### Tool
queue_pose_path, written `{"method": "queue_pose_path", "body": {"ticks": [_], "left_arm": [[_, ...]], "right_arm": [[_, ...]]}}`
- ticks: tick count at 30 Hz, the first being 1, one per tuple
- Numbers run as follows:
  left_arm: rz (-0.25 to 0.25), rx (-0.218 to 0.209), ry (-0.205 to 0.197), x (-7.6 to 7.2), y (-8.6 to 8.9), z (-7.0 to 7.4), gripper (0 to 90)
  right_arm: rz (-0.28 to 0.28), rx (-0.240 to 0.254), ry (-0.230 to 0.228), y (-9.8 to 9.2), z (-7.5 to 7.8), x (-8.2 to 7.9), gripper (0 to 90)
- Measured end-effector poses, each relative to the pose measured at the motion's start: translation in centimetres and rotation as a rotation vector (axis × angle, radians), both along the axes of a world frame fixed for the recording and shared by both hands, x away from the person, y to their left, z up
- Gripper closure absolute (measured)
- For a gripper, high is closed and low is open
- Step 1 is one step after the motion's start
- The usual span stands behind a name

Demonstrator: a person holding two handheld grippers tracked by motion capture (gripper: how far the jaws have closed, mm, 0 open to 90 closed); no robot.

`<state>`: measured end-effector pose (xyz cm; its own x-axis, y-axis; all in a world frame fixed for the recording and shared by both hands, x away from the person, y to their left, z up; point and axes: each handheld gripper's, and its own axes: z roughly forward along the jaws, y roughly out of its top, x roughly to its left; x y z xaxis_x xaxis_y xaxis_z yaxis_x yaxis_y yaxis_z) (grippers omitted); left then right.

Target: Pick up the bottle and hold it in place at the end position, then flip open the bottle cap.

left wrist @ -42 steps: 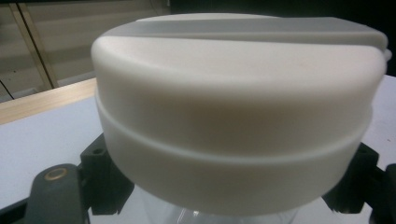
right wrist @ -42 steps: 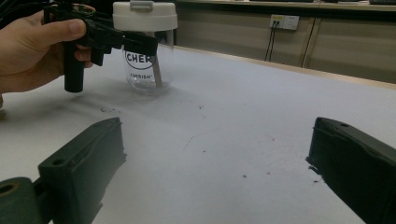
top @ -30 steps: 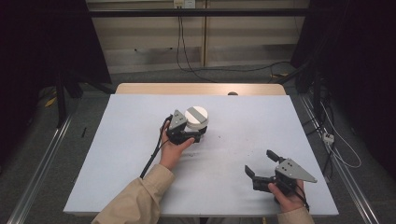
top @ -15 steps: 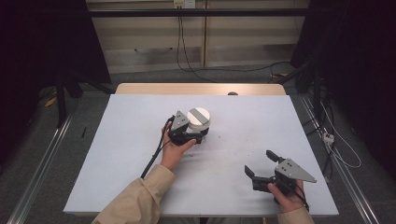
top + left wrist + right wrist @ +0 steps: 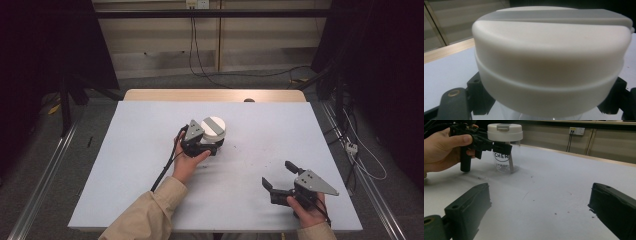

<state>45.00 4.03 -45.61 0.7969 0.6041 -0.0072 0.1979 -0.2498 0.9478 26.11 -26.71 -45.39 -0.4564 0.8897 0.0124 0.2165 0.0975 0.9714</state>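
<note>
Worktop (image 5: 150, 165): pale, matte, a few dark specks and scuffs near centre.
Jar (image 5: 213, 131): clear plastic with white lid (image 5: 551, 57), grey bar across the lid top; upright near worktop centre, slightly left and far; partial dark lettering on its wall.
Left tongs (image 5: 207, 145): clenched around the jar just under the lid, jaws on either side; held by left hand (image 5: 186, 162), tan sleeve (image 5: 145, 215) behind.
Right tongs (image 5: 280, 176): released, jaws wide apart, nothing between; low over the near right of the worktop, well apart from the jar; held by right hand (image 5: 307, 212).
</note>
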Motion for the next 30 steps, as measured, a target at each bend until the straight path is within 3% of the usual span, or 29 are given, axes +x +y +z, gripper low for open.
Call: {"method": "queue_pose_path", "body": {"ticks": [14,20,30], "left_arm": [[-0.007,-0.013,0.007,0.0,0.3,-0.2,18.5],[-0.012,-0.017,-0.001,-0.1,0.4,-0.3,18.5],[-0.011,-0.021,-0.002,-0.2,0.5,-0.4,18.5]], "right_arm": [[0.008,-0.002,0.024,0.6,-0.3,0.8,2.6],[0.007,-0.02,0.041,1.5,-0.4,1.9,2.7],[0.004,-0.005,0.063,3.1,0.1,3.7,3.8]]}}
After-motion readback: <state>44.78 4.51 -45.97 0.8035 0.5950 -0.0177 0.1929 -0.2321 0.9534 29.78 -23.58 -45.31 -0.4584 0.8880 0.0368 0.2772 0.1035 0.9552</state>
